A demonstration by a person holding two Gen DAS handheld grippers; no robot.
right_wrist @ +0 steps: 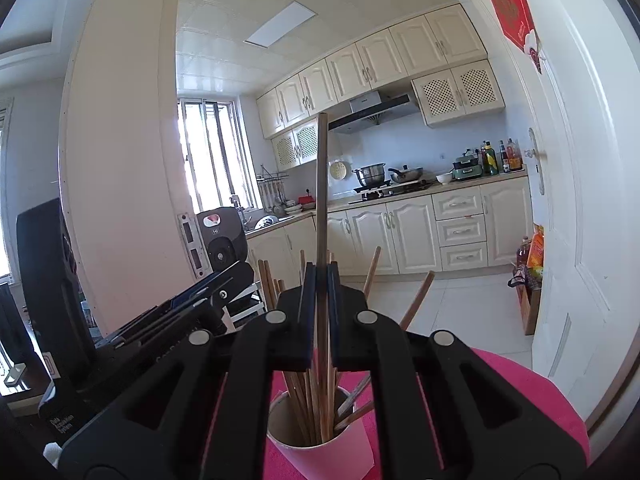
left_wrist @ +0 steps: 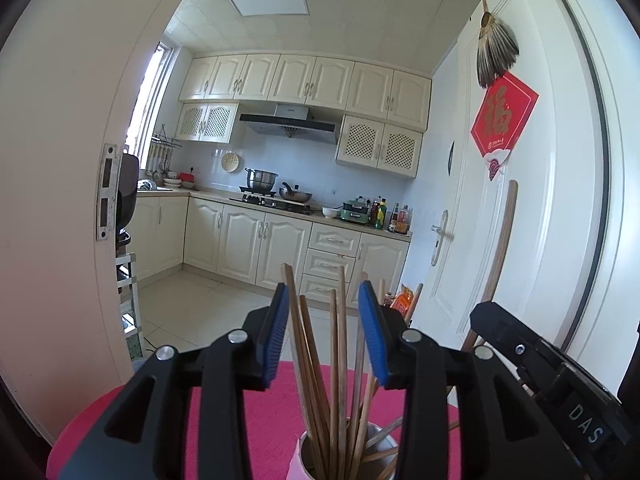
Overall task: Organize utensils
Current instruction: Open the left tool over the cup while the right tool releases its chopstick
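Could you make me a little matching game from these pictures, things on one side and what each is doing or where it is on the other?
Things:
1. left gripper
2. right gripper
3. pink cup
4. red paper sign

States:
A. stands on the pink tablecloth, holding chopsticks
B. stuck on the white door
C. shut on one upright chopstick
D. open, pads on either side of the chopsticks in the cup

Pairs: 1-D, 2-C, 3-A, 4-B
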